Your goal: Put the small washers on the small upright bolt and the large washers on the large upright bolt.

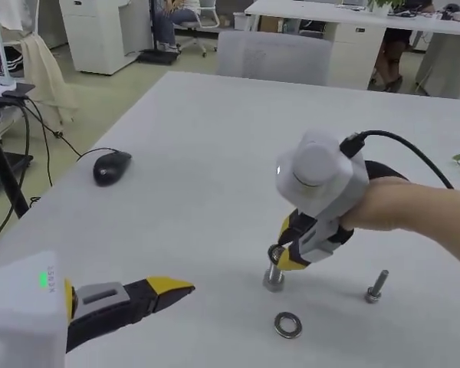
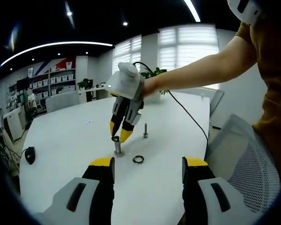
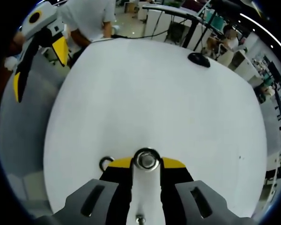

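We see the white table [image 1: 215,153] spread under everything. In the head view our left gripper [image 2: 148,163] hangs over the near left part of the table. Its own view shows its jaws spread wide with nothing between them. Our right gripper [image 1: 282,254] points steeply down toward the middle of the table. Its yellow-tipped jaws are drawn narrow and pinch the large washer [image 3: 136,158] from both sides.

A black mouse [image 1: 111,166] lies far off to the left, well apart from the work.

The large bolt [image 1: 274,277] stands upright on its head directly under the right gripper. The held washer rings the bolt's top end, and in the right gripper view the bolt's tip shows through the hole. In the head view the washer looks slightly tilted.

The small bolt [image 1: 376,286] stands upright near the large bolt, to its right in the head view, and carries nothing.

A loose washer [image 1: 288,324] lies flat on the table just in front of the large bolt, touching neither bolt.
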Action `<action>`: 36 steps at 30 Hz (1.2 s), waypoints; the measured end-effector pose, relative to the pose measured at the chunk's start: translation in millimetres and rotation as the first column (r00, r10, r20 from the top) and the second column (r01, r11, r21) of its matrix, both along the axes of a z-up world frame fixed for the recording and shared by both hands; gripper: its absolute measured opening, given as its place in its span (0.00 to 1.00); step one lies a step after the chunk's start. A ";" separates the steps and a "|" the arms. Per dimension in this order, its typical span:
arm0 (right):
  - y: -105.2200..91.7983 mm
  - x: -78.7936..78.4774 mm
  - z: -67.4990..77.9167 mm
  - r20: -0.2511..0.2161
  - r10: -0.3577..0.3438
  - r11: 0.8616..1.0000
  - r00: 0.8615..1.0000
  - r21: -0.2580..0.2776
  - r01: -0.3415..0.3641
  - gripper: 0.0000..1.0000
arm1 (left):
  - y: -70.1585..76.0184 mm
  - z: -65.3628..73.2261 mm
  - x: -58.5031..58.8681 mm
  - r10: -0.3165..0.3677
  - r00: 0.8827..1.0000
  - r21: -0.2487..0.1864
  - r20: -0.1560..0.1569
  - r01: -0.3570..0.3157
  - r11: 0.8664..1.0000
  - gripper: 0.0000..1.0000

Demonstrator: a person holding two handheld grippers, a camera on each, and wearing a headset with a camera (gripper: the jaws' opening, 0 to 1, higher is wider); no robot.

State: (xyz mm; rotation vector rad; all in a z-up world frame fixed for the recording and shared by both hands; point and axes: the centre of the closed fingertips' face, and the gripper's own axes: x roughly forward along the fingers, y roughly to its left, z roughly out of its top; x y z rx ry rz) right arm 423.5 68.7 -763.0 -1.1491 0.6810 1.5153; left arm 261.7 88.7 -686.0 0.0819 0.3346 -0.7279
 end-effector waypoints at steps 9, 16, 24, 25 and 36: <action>-0.1 0.6 -14.8 0.004 0.021 0.999 1.000 -0.044 -0.021 0.21 | 0.5 -1.3 0.6 0.005 1.000 -0.007 -0.002 -0.005 1.000 0.57; 0.0 2.0 -25.2 0.005 0.021 0.998 1.000 -0.064 -0.021 0.21 | 1.9 -3.6 0.3 0.012 1.000 -0.009 -0.005 -0.012 1.000 0.57; -0.6 -0.7 -33.9 0.010 0.030 0.997 0.999 -0.072 -0.029 0.22 | 2.9 -7.2 -1.9 0.016 1.000 -0.008 -0.012 -0.016 1.000 0.57; -0.8 -1.0 -35.3 0.005 0.029 0.997 1.000 -0.075 -0.028 0.22 | 3.3 -7.6 -2.2 0.016 1.000 -0.009 -0.014 -0.016 1.000 0.57; -3.3 -1.1 -43.6 -0.004 0.015 0.997 1.000 -0.078 -0.015 0.22 | 4.5 -9.0 -2.3 0.018 1.000 -0.006 -0.015 -0.019 1.000 0.57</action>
